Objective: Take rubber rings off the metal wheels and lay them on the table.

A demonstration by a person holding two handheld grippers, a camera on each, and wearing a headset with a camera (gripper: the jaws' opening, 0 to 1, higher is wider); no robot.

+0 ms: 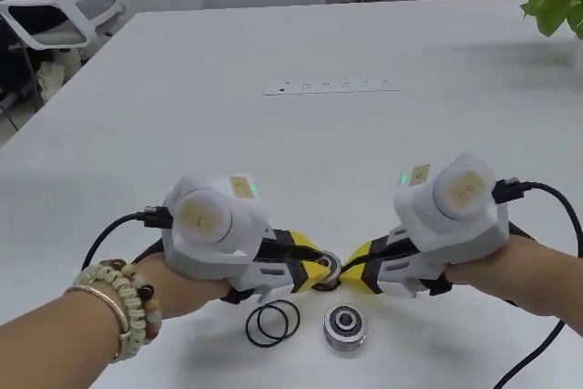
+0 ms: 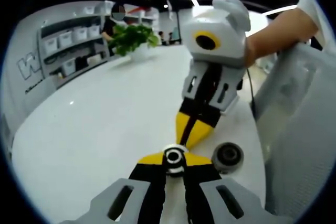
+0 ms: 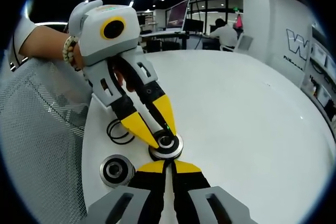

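Meanwhile left fingers grip a wheel, right fingers closed, loose rings and spare wheel nearby.

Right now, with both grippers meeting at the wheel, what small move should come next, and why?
Probably draw the right gripper slowly back to peel a ring off. The left gripper clamps the metal wheel, the right's shut fingers touch its rim, and two rubber rings already lie on the table.

A large letter W is showing on the far right wall, smaller lettering beneath being unreadable.
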